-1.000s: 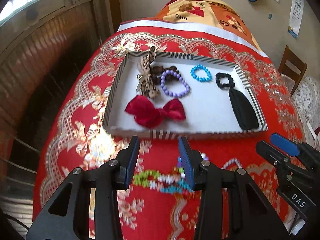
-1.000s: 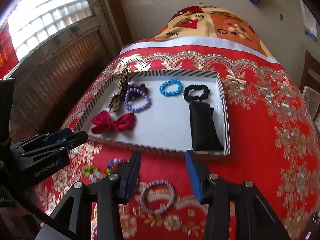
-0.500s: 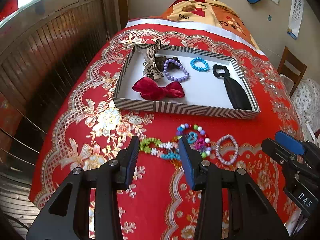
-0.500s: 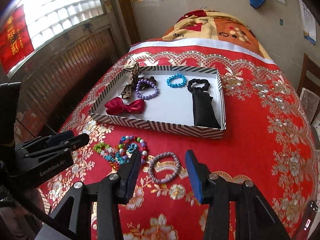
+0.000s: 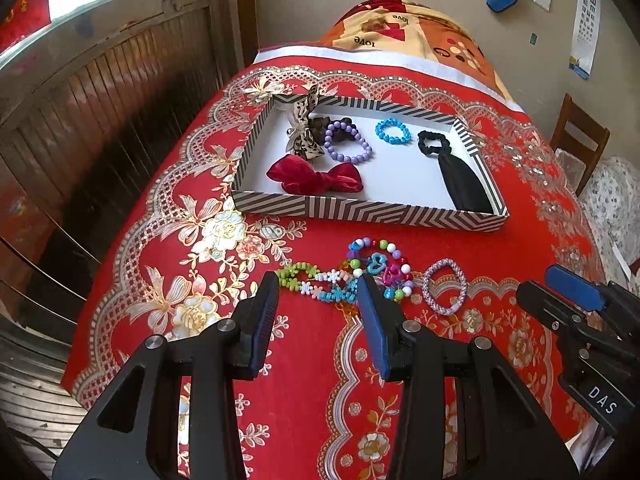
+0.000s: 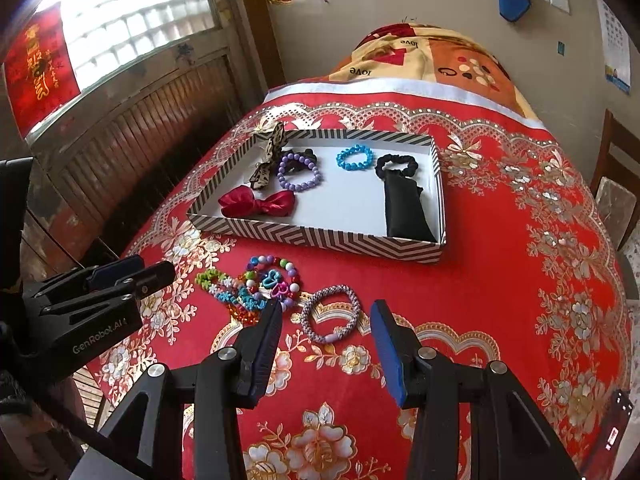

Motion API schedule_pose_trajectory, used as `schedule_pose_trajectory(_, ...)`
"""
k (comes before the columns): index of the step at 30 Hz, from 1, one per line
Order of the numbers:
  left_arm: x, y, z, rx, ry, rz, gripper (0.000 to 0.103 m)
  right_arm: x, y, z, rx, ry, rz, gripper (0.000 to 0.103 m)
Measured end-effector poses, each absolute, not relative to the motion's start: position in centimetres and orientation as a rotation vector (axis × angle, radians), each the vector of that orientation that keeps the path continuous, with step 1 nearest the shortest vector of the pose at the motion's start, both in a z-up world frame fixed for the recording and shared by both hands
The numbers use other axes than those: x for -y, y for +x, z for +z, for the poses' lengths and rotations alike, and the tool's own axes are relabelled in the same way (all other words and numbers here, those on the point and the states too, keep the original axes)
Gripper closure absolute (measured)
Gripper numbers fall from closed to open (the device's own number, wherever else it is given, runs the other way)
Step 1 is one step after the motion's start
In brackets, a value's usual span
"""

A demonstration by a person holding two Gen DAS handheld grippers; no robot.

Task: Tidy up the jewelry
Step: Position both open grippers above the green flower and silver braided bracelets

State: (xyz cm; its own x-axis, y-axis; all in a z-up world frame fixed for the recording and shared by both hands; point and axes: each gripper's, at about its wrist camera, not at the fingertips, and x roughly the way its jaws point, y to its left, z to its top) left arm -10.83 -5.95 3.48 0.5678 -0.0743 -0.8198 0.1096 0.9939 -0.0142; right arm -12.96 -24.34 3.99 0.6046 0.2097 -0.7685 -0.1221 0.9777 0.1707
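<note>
You are looking at a shallow striped box (image 5: 360,213) with a white floor, sitting on the red cloth. Inside it, a dark red velvet bow (image 5: 316,177) is lying near the front left, with a leopard-print bow (image 5: 304,128) leaning over the far left corner. A purple bead bracelet (image 5: 347,147) is resting partly on a brown scrunchie (image 5: 320,124), a small blue bead bracelet (image 5: 392,132) is lying flat farther right, and a black scrunchie with its long tail (image 5: 460,176) is stretching along the right wall. In front of the box, a tangle of multicoloured bead bracelets (image 5: 352,276) is waiting on the cloth, and a lilac woven bracelet (image 6: 331,314) is lying just beside it.
</note>
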Motion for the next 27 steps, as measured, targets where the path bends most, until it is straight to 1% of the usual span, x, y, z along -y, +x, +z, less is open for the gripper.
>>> schedule_pose_trajectory(27, 5.8, -9.9, 2.4, -0.995, 0.046, -0.082, 0.063, 24.4, -11.7, 2.7, -0.94, 0.113, 0.202, 0.059)
